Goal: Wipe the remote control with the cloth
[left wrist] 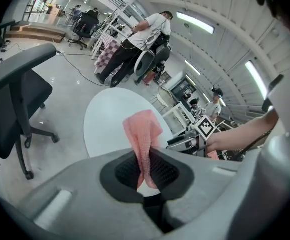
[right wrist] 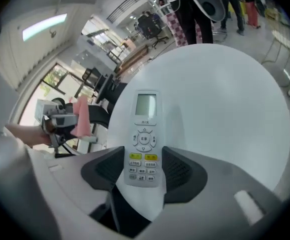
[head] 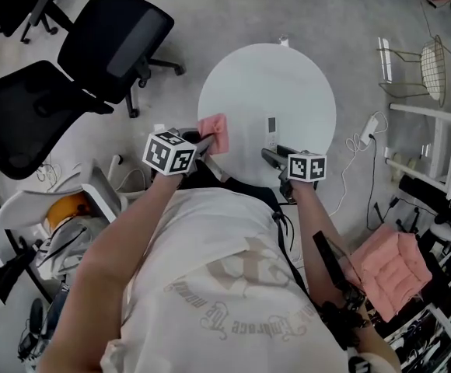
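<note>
**Cloth in the left, remote in the right, not touching yet**

Head view first. The left gripper [head: 204, 142] has the pink cloth [head: 215, 133] pinched, and the cloth sticks out over the near-left edge of the round white table [head: 288, 68]. The right gripper [head: 270, 156] comes in at the near edge. The remote [head: 271, 134] runs straight out from its jaws, long axis pointing away from the person. Cloth and remote sit side by side with bare table between them, cloth to the left.

The left gripper view settles the grip. Both pads are squeezed tight on the lower part of the cloth [left wrist: 142, 131], and the rest stands up ahead of the jaws as a loose folded flap. The right gripper's marker cube shows off to the right.

In the right gripper view the jaws stand wide, but they're clamped on the button end of the remote [right wrist: 144, 139], one pad against each long side. The screen end points away over the table [right wrist: 225, 99], face up and fully exposed. I honestly can't tell if it's lifted or still resting on the top. The cloth [right wrist: 82, 118] shows up well to the left.

My take: wiping hasn't started. The left hand has to carry the flap rightward onto the remote's face, then stroke along its length, from the screen down toward the buttons. The right hand just needs to hold steady.
</note>
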Tool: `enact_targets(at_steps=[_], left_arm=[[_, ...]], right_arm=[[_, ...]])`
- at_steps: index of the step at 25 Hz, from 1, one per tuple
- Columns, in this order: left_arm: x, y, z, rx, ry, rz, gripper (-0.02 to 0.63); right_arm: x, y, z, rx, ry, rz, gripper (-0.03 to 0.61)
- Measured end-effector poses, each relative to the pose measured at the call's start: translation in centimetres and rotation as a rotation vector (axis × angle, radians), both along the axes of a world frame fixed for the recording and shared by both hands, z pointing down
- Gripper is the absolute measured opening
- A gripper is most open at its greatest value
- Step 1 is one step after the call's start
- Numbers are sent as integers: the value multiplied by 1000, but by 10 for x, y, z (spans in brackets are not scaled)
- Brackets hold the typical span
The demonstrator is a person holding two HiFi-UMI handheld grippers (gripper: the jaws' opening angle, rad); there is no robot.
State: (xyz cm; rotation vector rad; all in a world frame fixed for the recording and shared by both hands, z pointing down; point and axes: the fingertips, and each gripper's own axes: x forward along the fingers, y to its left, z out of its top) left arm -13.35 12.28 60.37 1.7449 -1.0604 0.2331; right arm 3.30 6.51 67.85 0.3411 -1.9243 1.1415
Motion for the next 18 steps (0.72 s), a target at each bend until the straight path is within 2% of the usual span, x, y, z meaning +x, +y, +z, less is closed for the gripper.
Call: enact_targets(at_steps=[3,6,13,18], left_arm=[[4,-10,-5,11,32,20,18],[13,-20,-14,32,88,33,18],[51,-46,-73,159,377,104,18],[69,-50,-110,237,578,166,18]], right_arm=[[-14,-10,-23,-23,-153,84,247],[-32,-17,-58,-36,-355,147,247],[-57,-35,-162,-14,-779,228,247],[-61,-38,-213,32,-957,218,247]])
